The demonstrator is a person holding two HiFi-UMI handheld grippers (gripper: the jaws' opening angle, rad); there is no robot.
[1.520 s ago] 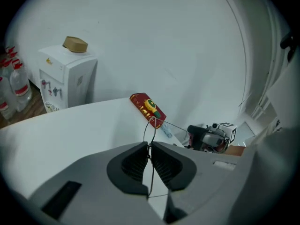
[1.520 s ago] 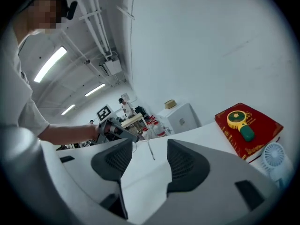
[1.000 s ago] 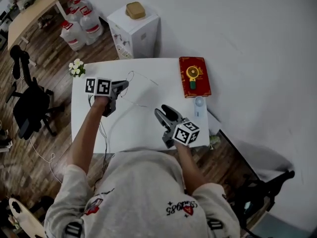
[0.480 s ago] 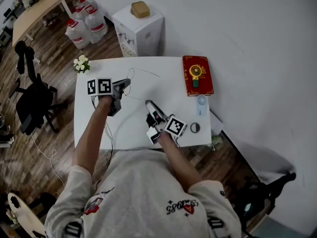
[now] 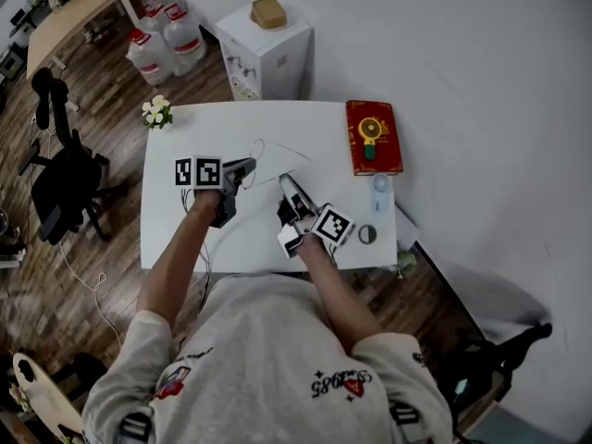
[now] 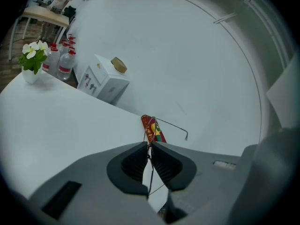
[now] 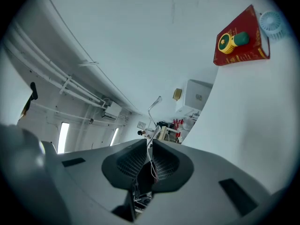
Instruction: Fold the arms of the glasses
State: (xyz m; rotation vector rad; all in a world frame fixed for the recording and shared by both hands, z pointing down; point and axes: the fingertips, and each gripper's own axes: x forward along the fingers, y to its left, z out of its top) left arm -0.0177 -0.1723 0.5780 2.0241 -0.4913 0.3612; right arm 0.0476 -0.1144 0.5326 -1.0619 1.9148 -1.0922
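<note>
Person stands at a white bench [image 5: 185,239], one tool in each hand. Left tongs [image 6: 149,149] are closed down tight on the thin wire frame of the glasses [image 6: 169,123]; the wire runs straight up through the narrow slit between the pads, and one arm sticks out to the right past the tips, ending in a small bent end. Right tongs [image 7: 150,149] have just been closing and are now narrow, with a wire arm of the glasses pinched between the pads and its curved end rising above the tips. The glasses sit between the two tools over the middle of the bench, the left tongs gripping from the left side and the right tongs from the near right; whether the frame touches the bench top cannot be told. The right tool is rolled over, so the bench appears on edge in its view. At the bench's far right lies a red book [image 5: 374,138], with a small pale fan [image 5: 381,192] just in front of it and a round dark object [image 5: 367,234] nearer the front edge. A small vase of white flowers [image 5: 158,112] stands at the far left corner. A white cabinet [image 5: 268,49] stands on the floor beyond the bench, water bottles [image 5: 157,49] beside it.
</note>
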